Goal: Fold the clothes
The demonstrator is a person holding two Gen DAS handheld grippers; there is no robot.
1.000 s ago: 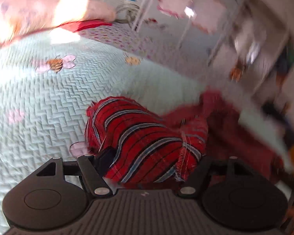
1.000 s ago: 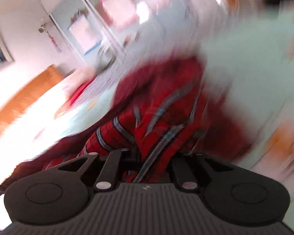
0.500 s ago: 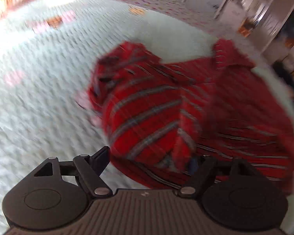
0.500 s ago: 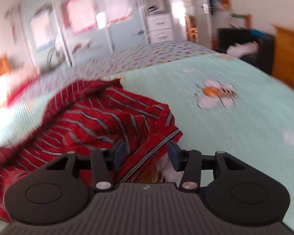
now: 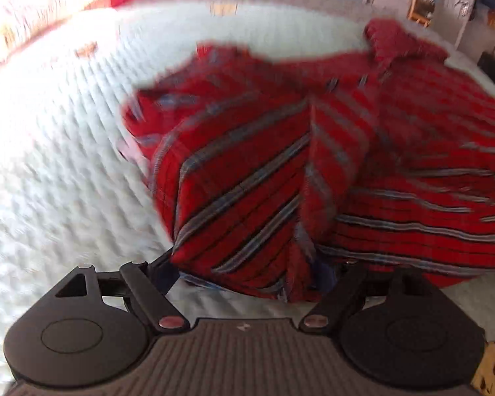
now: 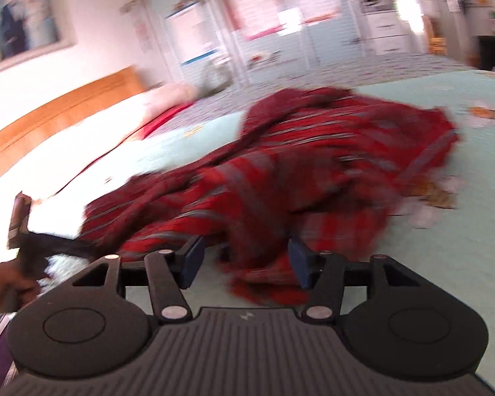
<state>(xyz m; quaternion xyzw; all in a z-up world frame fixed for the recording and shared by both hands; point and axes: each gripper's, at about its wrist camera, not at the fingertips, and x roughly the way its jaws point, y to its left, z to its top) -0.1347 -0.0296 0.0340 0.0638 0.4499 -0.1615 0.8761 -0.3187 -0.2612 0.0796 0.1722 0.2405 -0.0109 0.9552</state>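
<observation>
While both our grippers (image 5: 252, 272) (image 6: 244, 259) have just spread, released, shirt (image 5: 313, 171) lies crumpled, long axis 10-to-4, collar at 1.

Mint quilted bed (image 6: 445, 231), wooden headboard (image 6: 66, 112), white closet doors (image 6: 247, 33), framed picture (image 6: 26, 16)

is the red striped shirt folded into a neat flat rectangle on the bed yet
No, the red striped shirt lies in a rumpled heap on the pale quilt, with bunched folds and uneven edges.
</observation>
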